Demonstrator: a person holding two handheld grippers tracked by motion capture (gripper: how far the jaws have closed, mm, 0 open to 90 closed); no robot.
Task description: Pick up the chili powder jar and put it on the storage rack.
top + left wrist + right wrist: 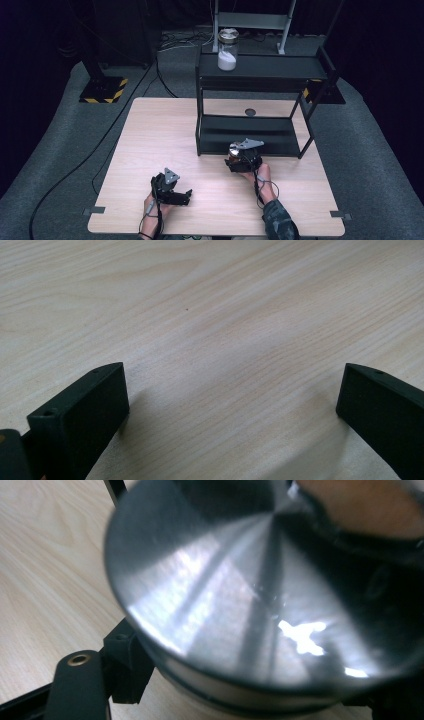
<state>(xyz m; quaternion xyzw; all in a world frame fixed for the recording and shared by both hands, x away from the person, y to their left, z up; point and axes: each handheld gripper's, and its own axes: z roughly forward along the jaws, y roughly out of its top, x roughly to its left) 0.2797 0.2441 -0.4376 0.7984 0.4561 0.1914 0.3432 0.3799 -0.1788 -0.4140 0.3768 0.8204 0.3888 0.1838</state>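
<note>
Steel-lidded jar [260, 605] sits clamped in the right gripper [243, 159] (on table [160, 130]).

Jar lid [250, 605] blurred, cut off at top and right edges in right gripper view. Jar body hidden beneath lid. Right tool [243, 159] covers jar in high view; contents untellable.

tabletop [150, 130]: pale wood, bare up front
rack [260, 75]: black, two shelves, at the back edge
jar [227, 50]: up top, white powder inside
</note>
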